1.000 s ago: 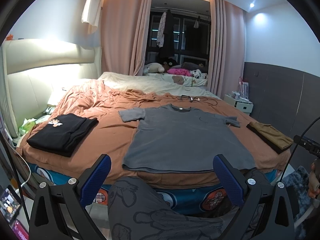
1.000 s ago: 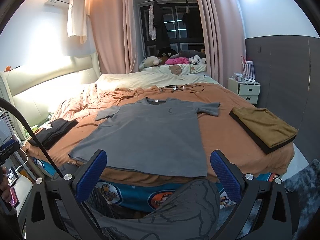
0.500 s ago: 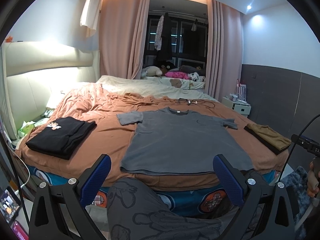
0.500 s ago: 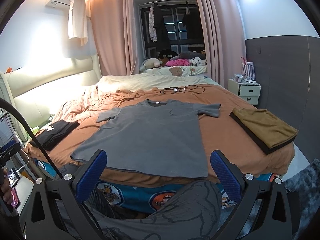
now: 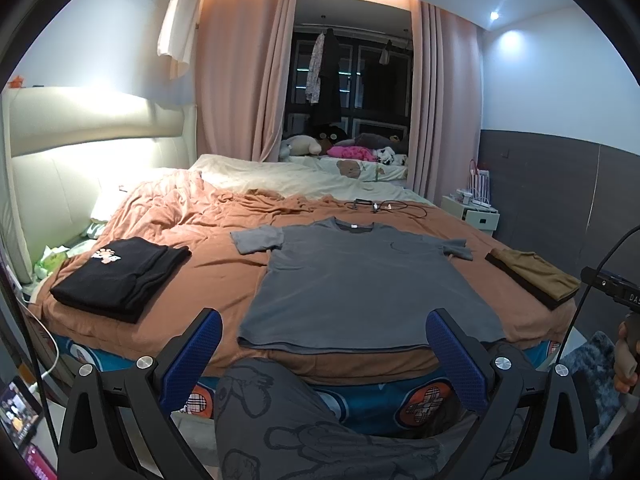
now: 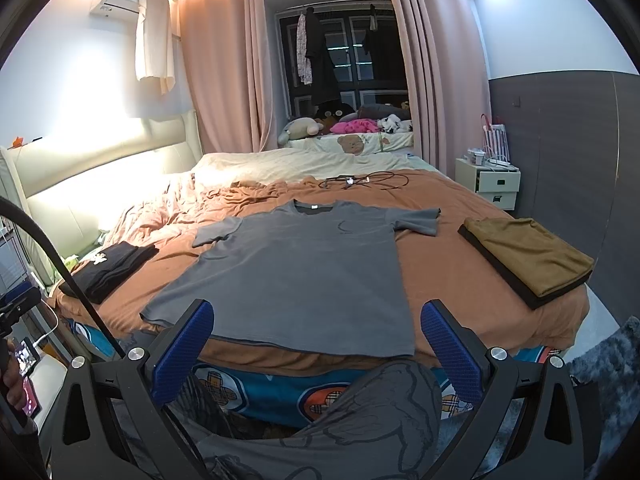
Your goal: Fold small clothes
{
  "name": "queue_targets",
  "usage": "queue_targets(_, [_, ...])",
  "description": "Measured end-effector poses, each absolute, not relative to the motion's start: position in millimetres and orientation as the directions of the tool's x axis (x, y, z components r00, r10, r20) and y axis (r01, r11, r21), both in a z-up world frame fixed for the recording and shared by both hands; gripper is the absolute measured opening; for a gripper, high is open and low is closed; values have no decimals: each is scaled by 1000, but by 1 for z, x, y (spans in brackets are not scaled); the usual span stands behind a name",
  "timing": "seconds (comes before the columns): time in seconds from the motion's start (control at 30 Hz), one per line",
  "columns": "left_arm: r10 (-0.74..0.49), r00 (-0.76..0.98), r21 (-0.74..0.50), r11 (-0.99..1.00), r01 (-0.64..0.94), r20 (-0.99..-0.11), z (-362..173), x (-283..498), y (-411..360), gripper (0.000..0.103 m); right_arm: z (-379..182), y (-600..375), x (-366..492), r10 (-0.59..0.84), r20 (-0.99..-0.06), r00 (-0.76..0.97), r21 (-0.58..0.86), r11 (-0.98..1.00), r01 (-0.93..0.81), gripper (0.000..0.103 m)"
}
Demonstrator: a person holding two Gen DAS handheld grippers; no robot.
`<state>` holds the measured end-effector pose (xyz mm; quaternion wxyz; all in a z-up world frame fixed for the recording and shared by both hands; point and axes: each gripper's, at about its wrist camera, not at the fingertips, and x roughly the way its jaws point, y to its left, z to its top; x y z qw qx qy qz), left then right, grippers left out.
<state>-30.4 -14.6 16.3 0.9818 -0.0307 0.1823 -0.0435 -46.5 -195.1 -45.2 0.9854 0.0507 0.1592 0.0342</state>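
Both wide-open, empty tools, left tool [image 5: 323, 350] and right tool [image 6: 317, 342], hover short of the flat grey cotton T-shirt [image 6: 296, 264]; folding not begun, so next reach forward to its sleeves.

One flat T-shirt [image 5: 362, 280], two folded piles [image 5: 120, 274] [image 5: 534, 276]

**Bedroom surroundings beyond the folding work**

An orange-brown bedspread [image 5: 224, 256] is covering the bed across the middle of the frame, lying rumpled toward the upper left. A tangle of dark cables [image 6: 362, 180] is resting on it near the centre. Pink curtains [image 5: 240, 80] are hanging at either side of a dark window [image 6: 340, 56] at upper centre, with plush toys [image 6: 304, 128] piling up below it. A white nightstand [image 6: 488, 182] is standing at right. An air conditioner [image 6: 116, 0] is sitting at upper left. A lit phone screen [image 5: 18, 408] is glowing at lower left.
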Motion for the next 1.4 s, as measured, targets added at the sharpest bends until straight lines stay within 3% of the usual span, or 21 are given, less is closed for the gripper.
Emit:
queue_targets(0.9, [-81, 932, -101, 994, 48, -352, 24, -19, 2, 102, -35, -192, -30, 114, -314, 942, 122, 989, -79, 103])
queue_targets(1.13, [-76, 937, -139, 990, 30, -340, 36, 4, 15, 102, -31, -191, 10, 135, -335, 933, 118, 988, -101, 103])
queue_targets(1.3, [-15, 944, -99, 995, -18, -328, 37, 27, 23, 102, -30, -187, 47, 135, -374, 918, 76, 990, -115, 103])
queue_targets(1.4, [-34, 935, -152, 988, -22, -354, 33, 46, 35, 102, -24, -185, 70, 127, -396, 909, 39, 992, -122, 103])
